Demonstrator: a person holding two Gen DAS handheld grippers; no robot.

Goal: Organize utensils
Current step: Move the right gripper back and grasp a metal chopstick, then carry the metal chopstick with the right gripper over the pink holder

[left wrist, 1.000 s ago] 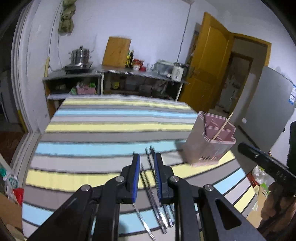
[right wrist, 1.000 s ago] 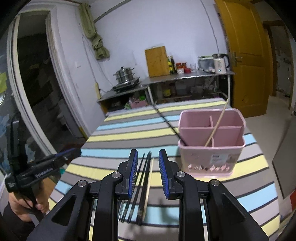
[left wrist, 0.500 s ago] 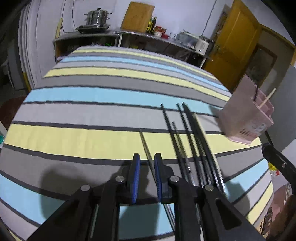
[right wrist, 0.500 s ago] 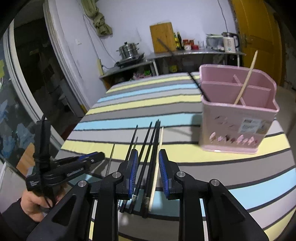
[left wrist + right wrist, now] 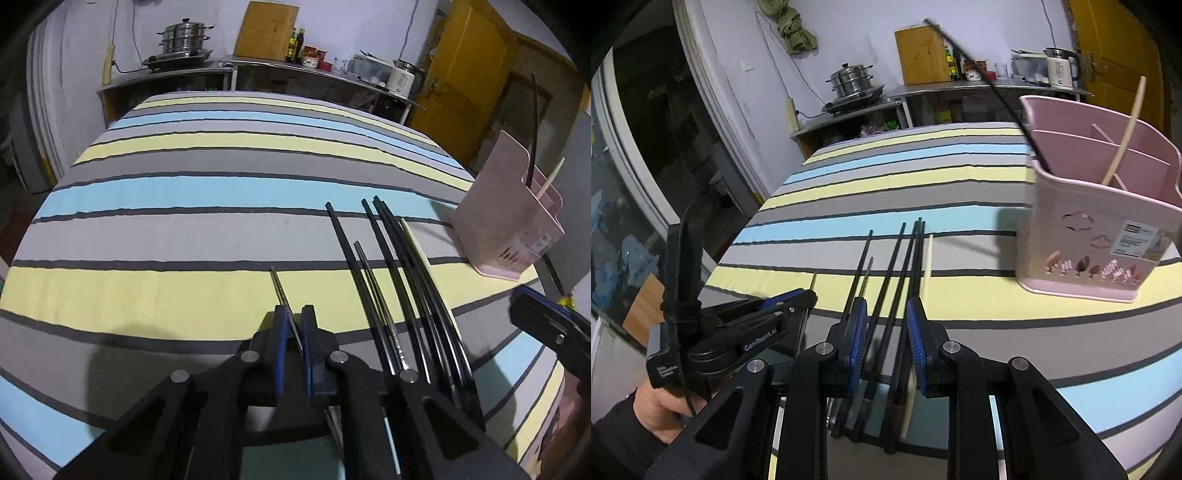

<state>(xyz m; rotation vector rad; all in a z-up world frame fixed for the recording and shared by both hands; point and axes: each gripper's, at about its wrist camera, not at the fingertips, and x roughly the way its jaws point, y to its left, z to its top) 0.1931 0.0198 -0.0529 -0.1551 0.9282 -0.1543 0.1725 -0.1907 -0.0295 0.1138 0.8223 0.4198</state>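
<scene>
While our left tongs (image 5: 293, 325) pinch one thin chopstick (image 5: 279, 286) lying on the striped bench (image 5: 184, 229) and our right tongs (image 5: 886, 325) gape half-wide over others, it could slip, being slender.

We are in a home kitchen — a steamer pot (image 5: 184, 37) on a counter (image 5: 295, 68), a cutting board (image 5: 266, 29), an electric kettle (image 5: 1060, 68).
</scene>
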